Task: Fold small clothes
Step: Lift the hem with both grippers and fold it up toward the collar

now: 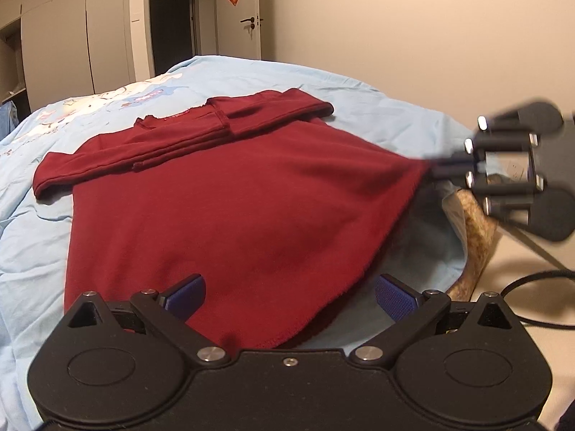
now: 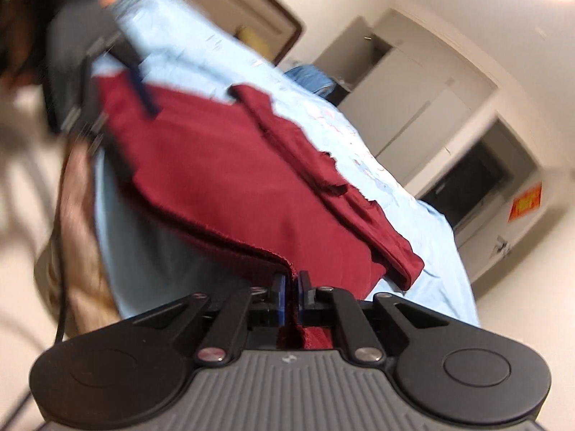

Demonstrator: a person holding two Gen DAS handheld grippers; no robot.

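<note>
A dark red long-sleeved shirt (image 1: 222,194) lies on the light blue bedsheet (image 1: 32,237), its sleeves folded across the chest. My left gripper (image 1: 291,300) is open at the near hem, and the cloth lies between its blue pads (image 1: 187,300). My right gripper (image 1: 436,166) is shut on the right hem corner and holds it lifted off the bed. In the right wrist view the right gripper (image 2: 291,287) pinches the red hem edge (image 2: 251,248). One blue finger (image 2: 145,97) of the left gripper rests over the far hem there, blurred.
The bed's right edge drops to a brown mottled frame (image 1: 474,237) and a pale floor with a black cable (image 1: 532,280). Wardrobes (image 1: 72,36) and a door (image 1: 240,18) stand beyond the bed. A blue garment (image 2: 309,75) lies at the far end.
</note>
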